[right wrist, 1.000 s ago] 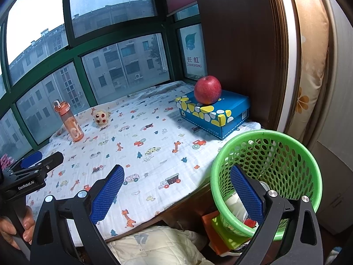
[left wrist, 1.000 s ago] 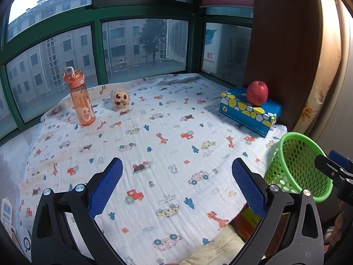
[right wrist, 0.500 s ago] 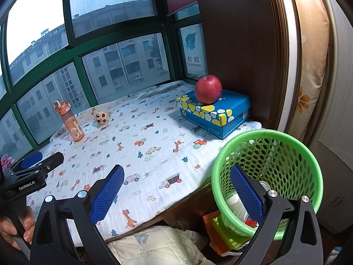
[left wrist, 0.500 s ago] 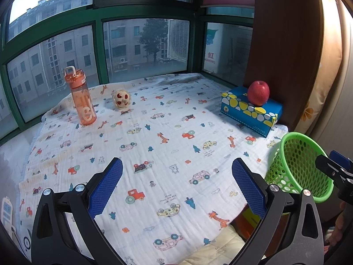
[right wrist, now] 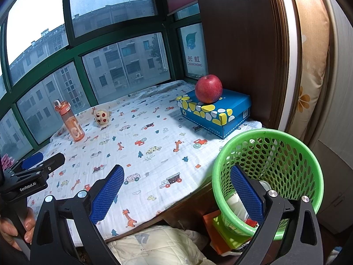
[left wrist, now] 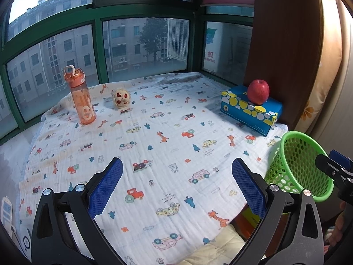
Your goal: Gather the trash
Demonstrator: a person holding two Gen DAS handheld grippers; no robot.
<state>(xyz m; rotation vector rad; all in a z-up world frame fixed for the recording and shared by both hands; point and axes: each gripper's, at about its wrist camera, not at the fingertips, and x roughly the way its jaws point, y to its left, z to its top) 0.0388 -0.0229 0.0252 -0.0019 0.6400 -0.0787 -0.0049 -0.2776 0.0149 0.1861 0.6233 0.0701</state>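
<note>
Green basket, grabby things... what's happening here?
A person holds two grippers, collecting trash. The left gripper and right gripper are both open and empty, above the patterned cloth. The green basket beside the ledge already has some scraps inside. An apple sits on a blue box.

An orange bottle (left wrist: pixel 81 98) stood upright at the upper left of the frame on a white cloth (left wrist: pixel 154 145) printed with cars and giraffes. Just right of it lay a small round toy (left wrist: pixel 120 95). At the right, a red apple (left wrist: pixel 258 91) rested on a blue box (left wrist: pixel 251 112) beside a brown panel (left wrist: pixel 284 50). Green-framed windows (left wrist: pixel 97 50) filled the top.
</note>
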